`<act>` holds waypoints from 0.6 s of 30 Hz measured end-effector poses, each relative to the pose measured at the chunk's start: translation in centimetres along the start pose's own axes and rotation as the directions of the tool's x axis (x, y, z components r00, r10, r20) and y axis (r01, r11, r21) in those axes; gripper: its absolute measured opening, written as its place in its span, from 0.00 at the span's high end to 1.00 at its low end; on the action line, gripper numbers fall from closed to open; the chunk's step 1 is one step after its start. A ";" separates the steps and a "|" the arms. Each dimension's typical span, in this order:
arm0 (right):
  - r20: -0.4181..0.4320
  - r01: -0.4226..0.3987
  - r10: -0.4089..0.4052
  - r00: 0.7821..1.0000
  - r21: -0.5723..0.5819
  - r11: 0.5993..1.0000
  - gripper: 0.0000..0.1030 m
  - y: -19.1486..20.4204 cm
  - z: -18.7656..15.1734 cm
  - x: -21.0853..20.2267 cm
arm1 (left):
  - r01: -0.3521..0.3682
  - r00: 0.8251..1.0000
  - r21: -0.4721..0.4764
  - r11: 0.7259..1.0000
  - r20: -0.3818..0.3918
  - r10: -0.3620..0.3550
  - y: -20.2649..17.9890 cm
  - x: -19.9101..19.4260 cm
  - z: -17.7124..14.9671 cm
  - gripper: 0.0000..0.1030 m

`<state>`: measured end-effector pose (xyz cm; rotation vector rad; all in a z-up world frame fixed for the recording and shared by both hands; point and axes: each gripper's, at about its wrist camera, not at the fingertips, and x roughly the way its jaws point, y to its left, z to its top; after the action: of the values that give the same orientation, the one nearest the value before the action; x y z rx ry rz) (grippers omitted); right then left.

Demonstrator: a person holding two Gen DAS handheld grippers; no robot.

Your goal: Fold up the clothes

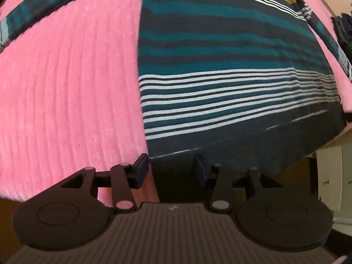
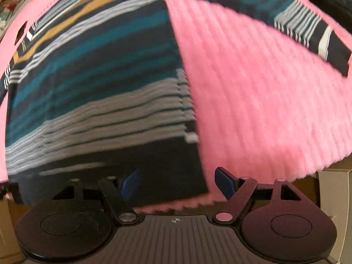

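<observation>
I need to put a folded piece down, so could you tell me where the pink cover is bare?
Bare pink cover lies between the striped shirt body and its spread sleeve; the same on the other side, below that sleeve. The middle is taken.

Surface: you are looking down on a pink ribbed blanket (image 1: 66, 88) that fills most of both views.
Edge: its near edge (image 2: 275, 167) ends raggedly over a darker drop.
Furniture: pale cream panels (image 1: 330, 171) stand below you, at the right.
Light: soft and even.
</observation>
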<state>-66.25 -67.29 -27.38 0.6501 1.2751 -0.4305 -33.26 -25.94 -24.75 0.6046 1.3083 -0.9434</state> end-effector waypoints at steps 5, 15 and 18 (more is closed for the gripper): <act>-0.034 -0.079 0.081 0.996 0.058 0.995 0.88 -2.4 -0.1 0.6 | 0.007 0.999 -0.044 0.999 -0.045 -0.009 0.3 0.3 0.1 0.68; -0.111 0.045 -0.046 0.993 -0.018 0.999 1.00 -5.7 -0.1 -1.3 | 0.029 0.993 0.055 0.998 -0.116 -0.022 0.7 0.2 0.7 0.97; -0.108 0.079 -0.076 0.991 0.020 0.997 1.00 -6.0 -0.4 -1.2 | 0.043 0.988 0.024 0.999 -0.147 -0.039 1.8 0.4 1.1 0.97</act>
<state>-70.61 -71.58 -27.49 0.6526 1.4022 -0.4804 -31.12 -26.04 -25.18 0.6806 1.4458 -0.9656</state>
